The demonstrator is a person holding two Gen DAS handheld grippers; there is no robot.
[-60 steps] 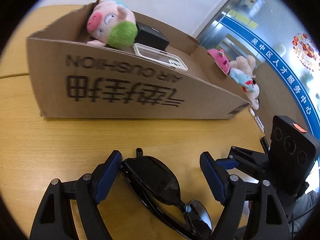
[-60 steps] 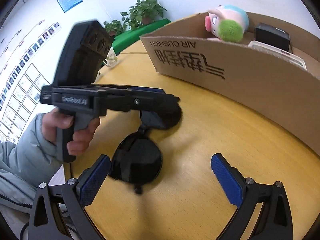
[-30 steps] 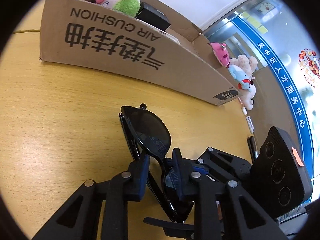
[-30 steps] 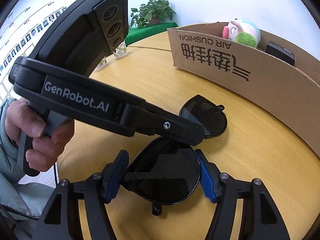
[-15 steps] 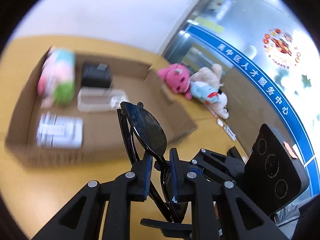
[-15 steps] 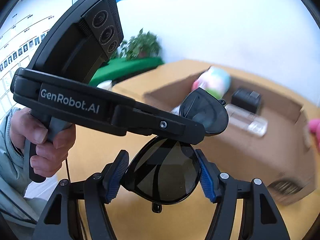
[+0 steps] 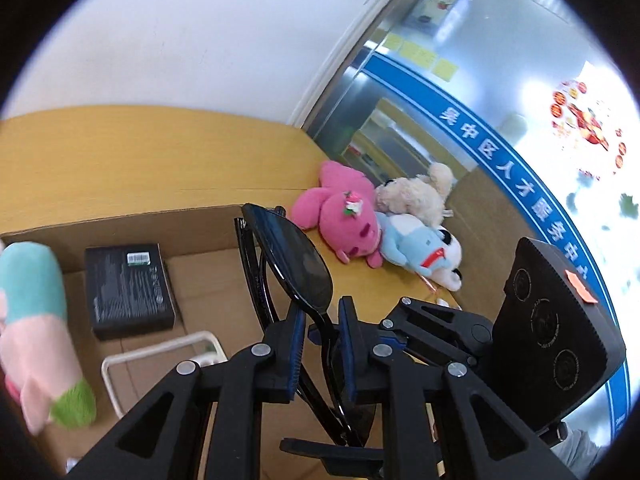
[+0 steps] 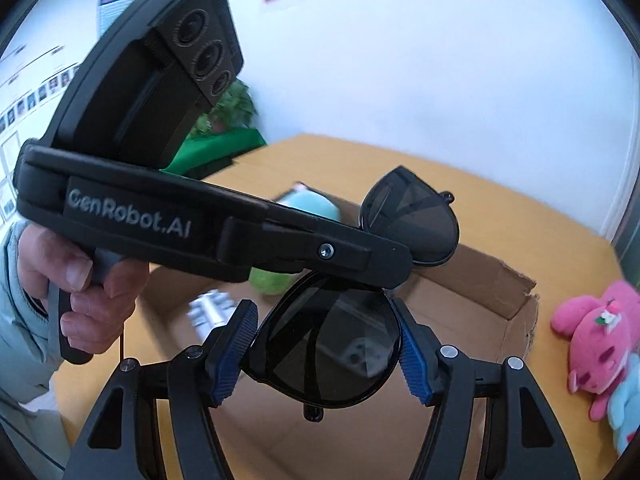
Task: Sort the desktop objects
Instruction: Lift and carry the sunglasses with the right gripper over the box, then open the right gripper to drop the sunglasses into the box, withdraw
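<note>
Both grippers hold one pair of black sunglasses (image 7: 294, 264) in the air over the open cardboard box (image 7: 200, 280). My left gripper (image 7: 322, 344) is shut on the bridge between the lenses. My right gripper (image 8: 326, 354) is shut on the near lens (image 8: 332, 344), pads on its two sides. The far lens (image 8: 416, 220) sticks out past the left gripper's body (image 8: 180, 220). The box (image 8: 472, 280) holds a black case (image 7: 128, 290), a clear tray (image 7: 160, 356) and a pink and teal plush pig (image 7: 36, 332).
A pink plush (image 7: 344, 216), a cream plush (image 7: 416, 194) and a blue plush (image 7: 420, 252) lie on the wooden table (image 7: 140, 160) right of the box. The pink plush also shows in the right wrist view (image 8: 600, 336). A white wall stands behind the table.
Both grippers closed on the sunglasses on the table, lifted them, and have carried them forward over the open box. The view now looks down into the box.
</note>
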